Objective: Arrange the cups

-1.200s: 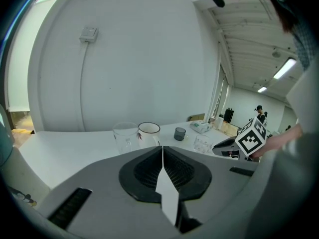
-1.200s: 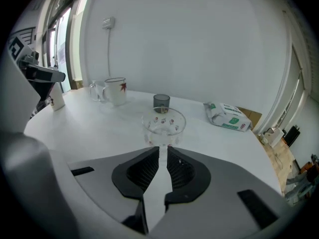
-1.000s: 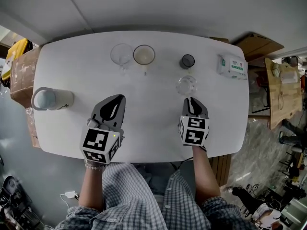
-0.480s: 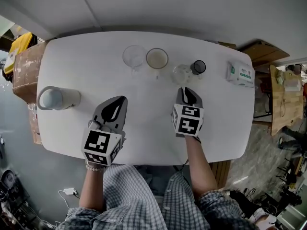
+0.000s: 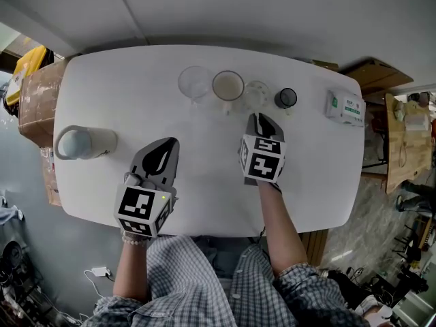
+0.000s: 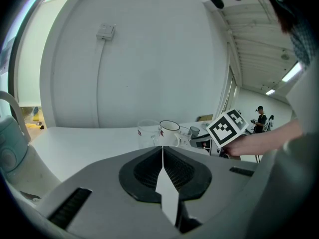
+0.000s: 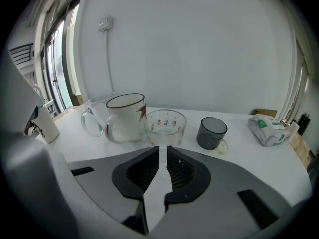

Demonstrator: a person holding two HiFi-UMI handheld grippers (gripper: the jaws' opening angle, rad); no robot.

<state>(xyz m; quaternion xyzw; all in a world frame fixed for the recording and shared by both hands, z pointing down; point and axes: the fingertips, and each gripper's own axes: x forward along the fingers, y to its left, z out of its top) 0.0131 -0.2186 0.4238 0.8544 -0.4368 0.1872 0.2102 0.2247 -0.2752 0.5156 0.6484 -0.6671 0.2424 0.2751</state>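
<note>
Carried back since a second ago, the patterned glass cup now fills your row between clear mug, white mug and dark cup, left claw closed and empty, right claw seemingly clamped on its handle, only release apparently remaining.

My left forearm and right forearm reach forward, bare below checked sleeves. My left gripper points ahead and downward with its jaws together and nothing between them. My right gripper is held farther out, angled down, its jaws closed on the handle of a glass cup.
</note>
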